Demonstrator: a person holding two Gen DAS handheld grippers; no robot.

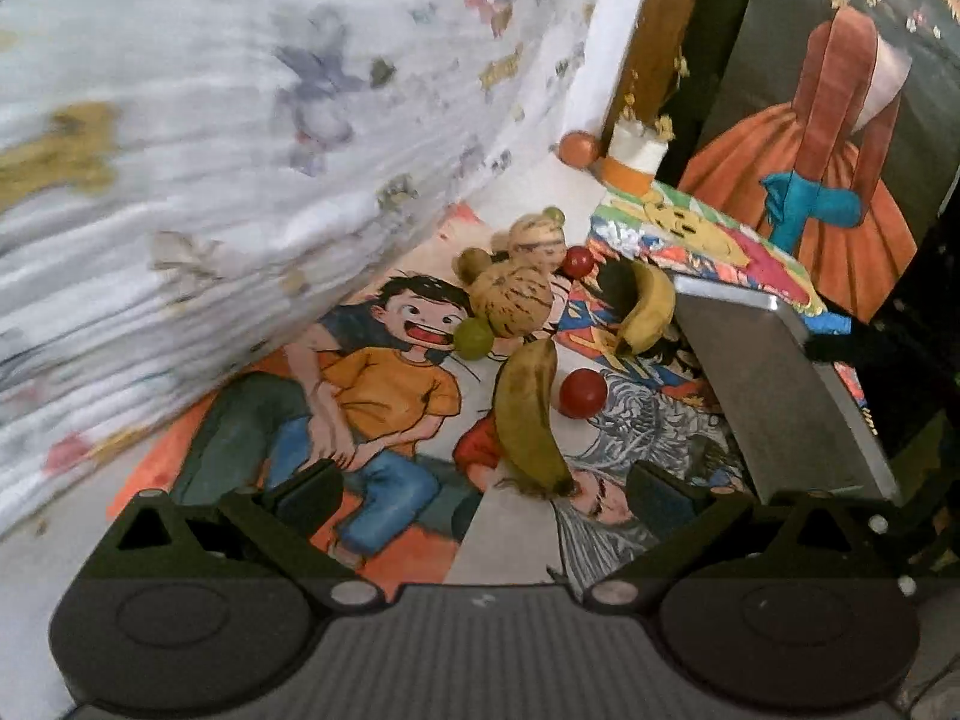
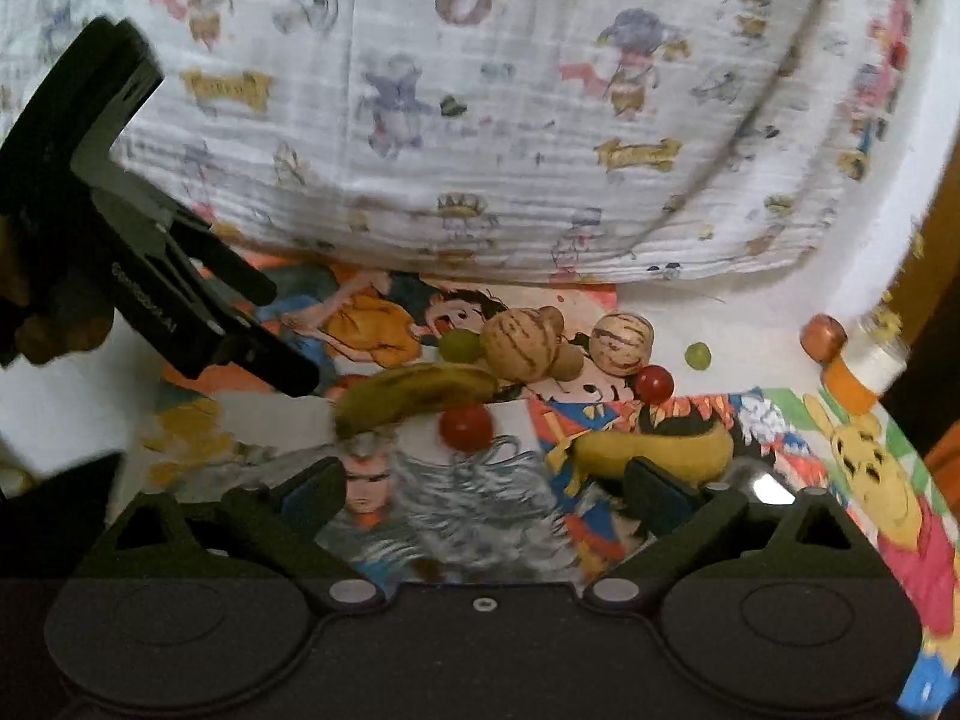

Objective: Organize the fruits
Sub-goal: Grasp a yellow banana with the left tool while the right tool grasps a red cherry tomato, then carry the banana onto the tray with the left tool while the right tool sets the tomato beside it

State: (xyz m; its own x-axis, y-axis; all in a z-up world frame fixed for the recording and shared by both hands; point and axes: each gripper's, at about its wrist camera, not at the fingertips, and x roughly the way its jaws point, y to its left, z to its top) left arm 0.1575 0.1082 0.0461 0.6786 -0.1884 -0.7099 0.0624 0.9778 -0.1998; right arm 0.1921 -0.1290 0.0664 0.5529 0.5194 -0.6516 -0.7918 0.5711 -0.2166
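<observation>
- The fruits lie loose on a cartoon-printed sheet [image 2: 870, 456] spread on the surface, in front of a patterned cloth [image 2: 480, 120] that hangs or bulges at the far side.
- In the right wrist view the right tool [image 2: 486, 498] is spread wide with nothing between its fingers.
- A yellow banana [image 2: 654, 450] lies just past its right finger, touching or nearly touching the tip; its long axis runs left to right across the view, roughly crosswise to the tool's pointing line.
- A second, browner banana [image 2: 414, 396] lies farther off and to the left, tilted slightly, with a red fruit [image 2: 467, 427] just beside its near edge.
- Behind them sit two striped tan fruits [image 2: 522, 342], a green one [image 2: 459, 345], another red one [image 2: 654, 383] and a lone green one [image 2: 698, 355] off to the right.
- The left tool [image 1: 480, 486] is also spread and empty; in its own view the brown banana's stem end lies between its fingertips, long axis pointing away.
- A grey tray [image 1: 774, 384] stands tilted at the right in that view, likely the sorting place.
- My judgement: the right hand is nearer the yellow banana, but must shift right to centre it across the short axis before closing.
</observation>
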